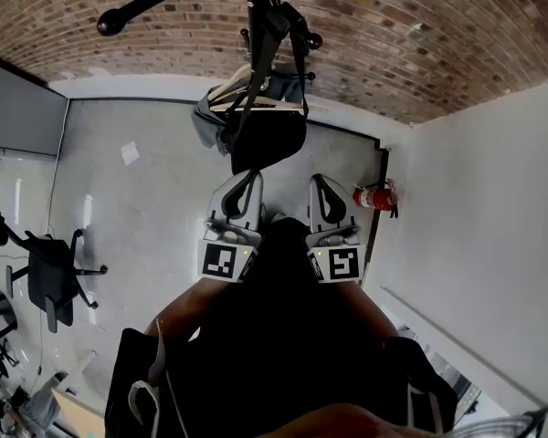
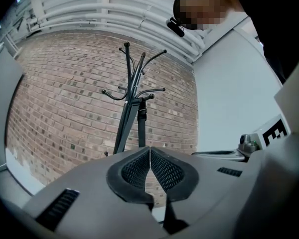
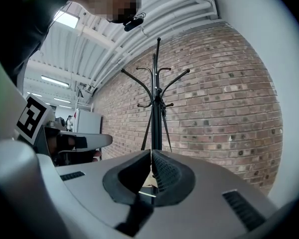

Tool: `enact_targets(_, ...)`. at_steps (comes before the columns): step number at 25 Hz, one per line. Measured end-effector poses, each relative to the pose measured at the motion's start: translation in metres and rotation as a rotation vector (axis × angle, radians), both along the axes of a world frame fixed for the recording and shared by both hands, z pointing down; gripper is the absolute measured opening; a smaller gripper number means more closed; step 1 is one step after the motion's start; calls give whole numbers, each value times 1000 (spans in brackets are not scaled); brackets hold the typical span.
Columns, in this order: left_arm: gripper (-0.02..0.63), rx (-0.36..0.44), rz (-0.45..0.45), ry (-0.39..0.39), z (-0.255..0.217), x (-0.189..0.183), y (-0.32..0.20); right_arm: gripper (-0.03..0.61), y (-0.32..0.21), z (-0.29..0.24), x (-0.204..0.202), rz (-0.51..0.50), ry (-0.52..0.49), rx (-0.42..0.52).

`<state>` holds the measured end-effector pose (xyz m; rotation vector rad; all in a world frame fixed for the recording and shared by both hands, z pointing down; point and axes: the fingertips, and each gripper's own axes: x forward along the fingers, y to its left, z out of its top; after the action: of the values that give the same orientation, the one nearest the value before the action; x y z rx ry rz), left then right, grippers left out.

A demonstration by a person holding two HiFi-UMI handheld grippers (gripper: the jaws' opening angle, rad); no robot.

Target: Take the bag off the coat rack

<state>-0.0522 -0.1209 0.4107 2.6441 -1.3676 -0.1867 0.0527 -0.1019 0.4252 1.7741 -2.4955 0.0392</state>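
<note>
A black coat rack (image 1: 265, 7) stands against the brick wall. A dark bag (image 1: 260, 135) with grey and cream parts hangs from it by black straps (image 1: 297, 62). Just below the bag in the head view, my left gripper (image 1: 248, 181) and right gripper (image 1: 319, 182) sit side by side, apart from it. Both are shut with nothing between the jaws. In the left gripper view the rack (image 2: 132, 98) and a strap (image 2: 141, 126) rise beyond the shut left gripper (image 2: 149, 149). In the right gripper view the rack (image 3: 156, 103) stands straight ahead of the shut right gripper (image 3: 150, 152).
A red fire extinguisher (image 1: 376, 196) stands by the white wall (image 1: 484, 226) on the right. A black office chair (image 1: 50, 276) is at the left on the grey floor (image 1: 137, 208). A grey partition (image 1: 18, 112) stands at the far left.
</note>
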Motion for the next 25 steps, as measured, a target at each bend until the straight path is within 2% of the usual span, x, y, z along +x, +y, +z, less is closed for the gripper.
enact_targets(3,21,13,-27,27,-6,-3,-8,21,-6,-1,-2,-15,0,-6)
enact_targets(11,23,-12,-38,-12,-6,5,-26,23,-39,-10,3,-32,-31,-11)
enact_targets(17,25,21,-55,-14,-12,3,-51,25,-63,-14,6,-40,-32,-2)
enact_targets(21,79,27,-91,2,-16,1,-73,41,-81,-18,8,-62,-22,5)
enact_targets(25,94,15,-109,6,-15,4,-91,61,-101,-18,10,-74,-27,6)
